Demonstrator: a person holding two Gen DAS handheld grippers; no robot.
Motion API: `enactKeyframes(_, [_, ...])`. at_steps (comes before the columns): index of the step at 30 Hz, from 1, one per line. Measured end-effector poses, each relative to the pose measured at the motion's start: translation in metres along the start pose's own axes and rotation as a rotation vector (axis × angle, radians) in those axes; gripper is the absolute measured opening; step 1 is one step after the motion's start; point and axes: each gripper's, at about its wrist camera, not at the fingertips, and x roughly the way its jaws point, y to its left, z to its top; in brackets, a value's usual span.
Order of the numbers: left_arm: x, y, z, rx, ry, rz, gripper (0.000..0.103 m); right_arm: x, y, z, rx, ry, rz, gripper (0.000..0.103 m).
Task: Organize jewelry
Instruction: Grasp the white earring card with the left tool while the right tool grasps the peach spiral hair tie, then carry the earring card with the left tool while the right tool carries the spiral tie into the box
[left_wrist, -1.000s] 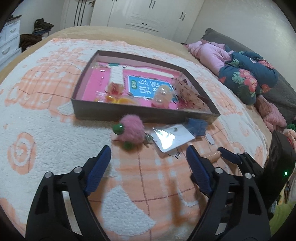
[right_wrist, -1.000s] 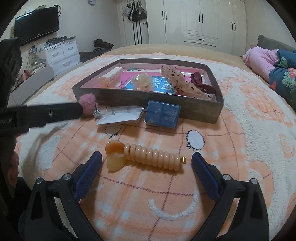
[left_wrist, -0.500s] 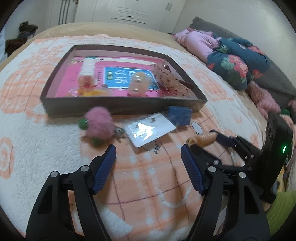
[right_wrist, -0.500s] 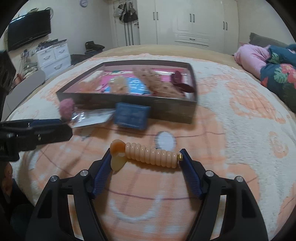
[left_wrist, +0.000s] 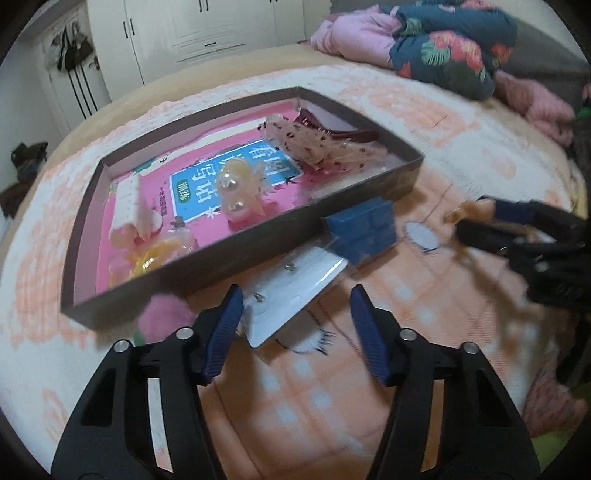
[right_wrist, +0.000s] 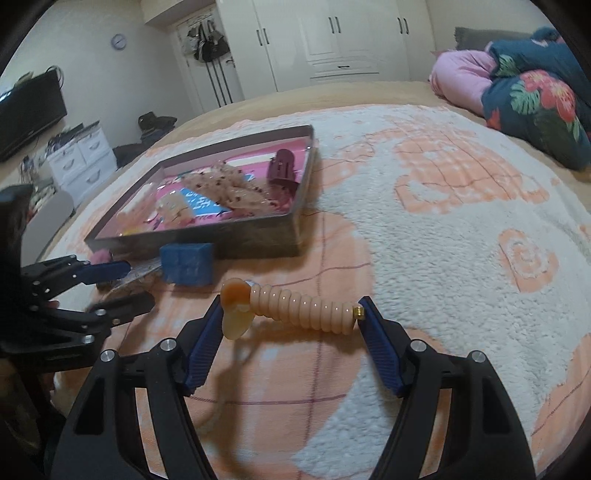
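My right gripper (right_wrist: 291, 312) is shut on a peach ribbed hair clip (right_wrist: 303, 308), gripped end to end and held just above the blanket. In the left wrist view that gripper (left_wrist: 476, 218) hangs at the right with the clip (left_wrist: 467, 210). My left gripper (left_wrist: 295, 321) points down at a clear earring packet (left_wrist: 295, 291). Its jaws are closing with the packet between them, and the pads are not seen pressing on it. The brown tray (left_wrist: 258, 236) lies just beyond it. From the right wrist view, the left gripper (right_wrist: 118, 286) straddles the packet (right_wrist: 144, 275).
A blue box (left_wrist: 364, 229) leans against the tray's front wall, and a pink pom-pom (left_wrist: 162, 317) lies left of my left finger. The tray holds a maroon hair claw (right_wrist: 282, 168), a spotted bow (left_wrist: 314, 142) and pearl clips (left_wrist: 236, 188). Floral bedding (right_wrist: 535, 99) is piled far right.
The right gripper closed on the peach clip and lifted it off the blanket. The left gripper moved right from the pom-pom to the earring packet, rolling and narrowing its jaws.
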Motion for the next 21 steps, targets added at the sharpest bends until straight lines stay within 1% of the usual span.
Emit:
enactKeyframes(1, [0.001,0.002,0.001,0.002,0.001,0.003,0.046,0.0,-0.002,0.001,0.008,0.0,-0.001,0.069])
enactKeyframes(2, [0.002,0.004,0.002,0.001,0.002,0.003,0.042,-0.001,-0.004,0.001,0.012,-0.001,-0.001,0.069])
enactKeyframes(3, [0.003,0.005,0.003,0.0,0.001,0.005,0.034,-0.001,-0.005,0.001,0.017,-0.001,-0.001,0.069])
enactKeyframes(5, [0.002,0.007,0.005,0.009,-0.007,0.008,0.023,-0.001,-0.006,0.001,0.019,-0.001,0.0,0.069])
enactKeyframes(7, [0.002,0.007,0.004,0.005,-0.01,-0.003,0.021,-0.001,-0.005,0.002,0.015,-0.002,0.001,0.069])
enactKeyframes(8, [0.0,0.008,0.003,0.006,-0.017,-0.004,0.018,-0.001,-0.004,0.002,0.013,-0.002,0.002,0.069])
enactKeyframes(15, [-0.019,0.009,-0.001,-0.055,-0.066,-0.078,0.016,-0.006,0.003,0.004,0.001,-0.008,0.017,0.069])
enactKeyframes(21, [-0.035,0.01,-0.006,-0.12,-0.099,-0.121,0.016,-0.014,0.016,0.002,-0.036,-0.011,0.033,0.069])
